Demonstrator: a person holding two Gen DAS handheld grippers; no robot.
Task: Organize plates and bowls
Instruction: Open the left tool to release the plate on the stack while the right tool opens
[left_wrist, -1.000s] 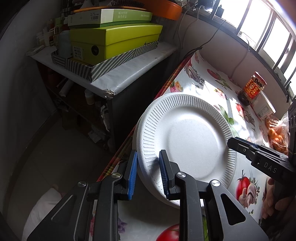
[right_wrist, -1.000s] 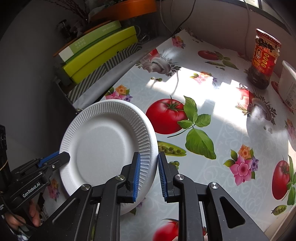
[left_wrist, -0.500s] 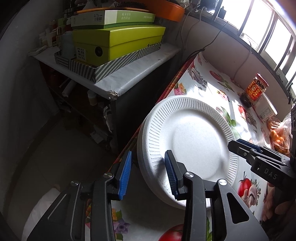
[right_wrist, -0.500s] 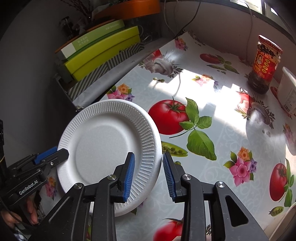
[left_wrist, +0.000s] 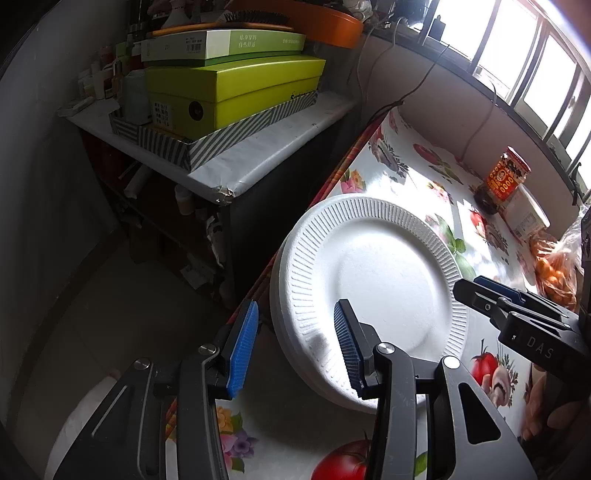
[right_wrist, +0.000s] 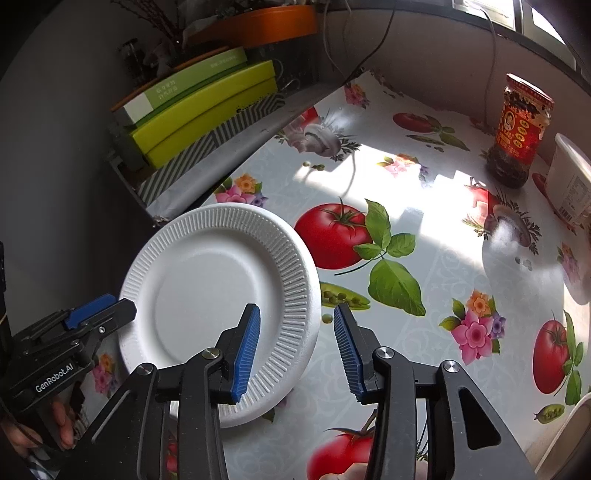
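Observation:
A stack of white foam plates (left_wrist: 384, 280) lies at the table's left edge, on the fruit-print tablecloth; it also shows in the right wrist view (right_wrist: 207, 288). My left gripper (left_wrist: 295, 350) is open, its jaws straddling the plates' near-left rim without touching. My right gripper (right_wrist: 295, 350) is open, its jaws either side of the plates' right rim. Each gripper shows in the other's view: the right one (left_wrist: 517, 317) at the plates' right edge, the left one (right_wrist: 81, 325) at their left edge.
A red-labelled sauce jar (right_wrist: 517, 129) and a white tub (right_wrist: 572, 177) stand at the far right. A bag of oranges (left_wrist: 554, 269) lies beside them. A side cabinet with green boxes (left_wrist: 229, 92) stands left of the table (right_wrist: 424, 192).
Both grippers have opened wide and let go of the plate rim. The top plate now rests on the stack. Both grippers have drawn back a little.

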